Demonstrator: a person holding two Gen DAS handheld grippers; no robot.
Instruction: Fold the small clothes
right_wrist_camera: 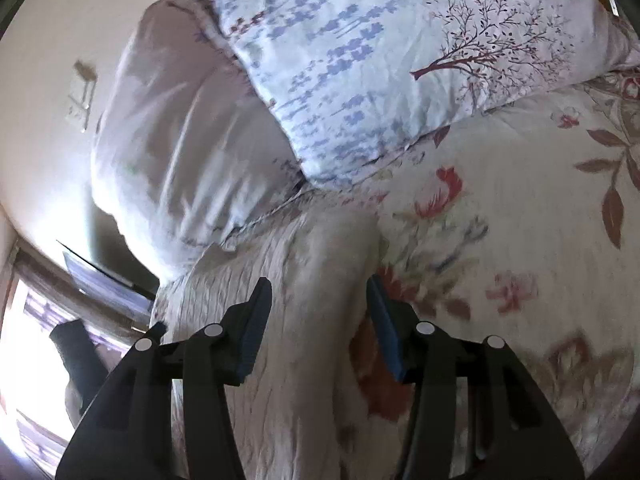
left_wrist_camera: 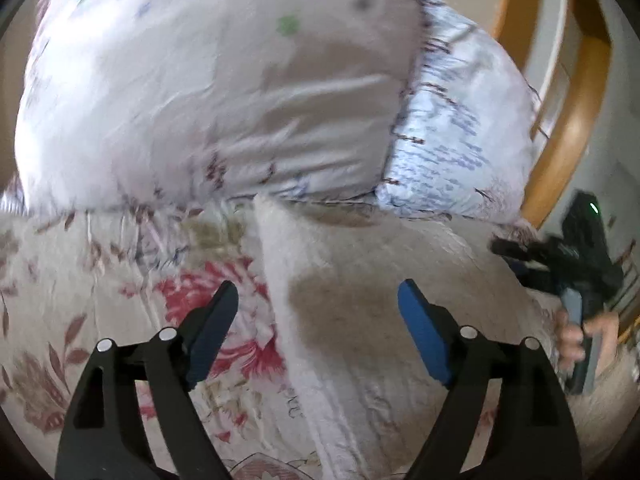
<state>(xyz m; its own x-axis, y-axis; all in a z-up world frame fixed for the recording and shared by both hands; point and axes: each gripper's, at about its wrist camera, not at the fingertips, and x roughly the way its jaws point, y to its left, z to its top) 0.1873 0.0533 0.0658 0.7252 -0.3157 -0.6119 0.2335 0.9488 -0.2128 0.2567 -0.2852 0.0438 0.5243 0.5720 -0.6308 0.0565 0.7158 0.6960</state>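
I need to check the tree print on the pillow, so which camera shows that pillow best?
The right wrist view. The tree-print pillow fills the top of the frame, fairly sharp, with the maroon tree and blue marks clear. The left wrist view shows only its blurred end, half hidden behind the pale pillow, with no tree visible.

A: Any words, labels or numbers you can read here?

B: None. The white pillow with blue flower sprigs and a maroon tree [right_wrist_camera: 400,60] carries only pictures, no lettering.

A: And the cream bedspread with red flowers and brown leaves [right_wrist_camera: 520,240]?

B: Pattern only. The plain white pillow [left_wrist_camera: 180,92] to the left is too blurred to show any writing.
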